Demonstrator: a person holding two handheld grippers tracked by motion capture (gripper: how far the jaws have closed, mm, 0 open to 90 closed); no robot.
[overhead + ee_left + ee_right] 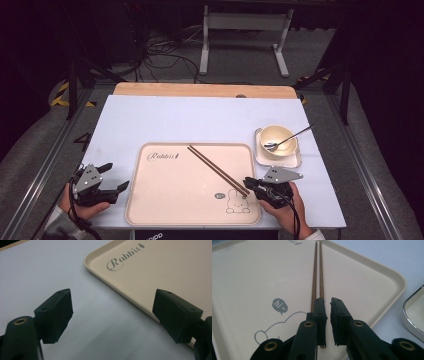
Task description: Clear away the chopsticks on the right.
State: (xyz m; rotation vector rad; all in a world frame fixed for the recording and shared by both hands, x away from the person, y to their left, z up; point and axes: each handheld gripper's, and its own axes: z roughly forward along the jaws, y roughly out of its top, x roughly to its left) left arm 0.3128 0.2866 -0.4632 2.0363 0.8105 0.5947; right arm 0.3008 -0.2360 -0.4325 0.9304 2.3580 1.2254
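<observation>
We have our right gripper [327, 315] nearly clenched at the chopsticks' [215, 167] near end on the tray [150, 200], grip uncertain; lifting remains. Our left gripper [112, 177] rests released.

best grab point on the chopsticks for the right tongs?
Near end of the chopsticks, by the rabbit print. They lie flat and paired diagonally on the tray, that end beside the right tongs. Probably come along their length from the tray's near right corner, jaws straddling both sticks.
</observation>
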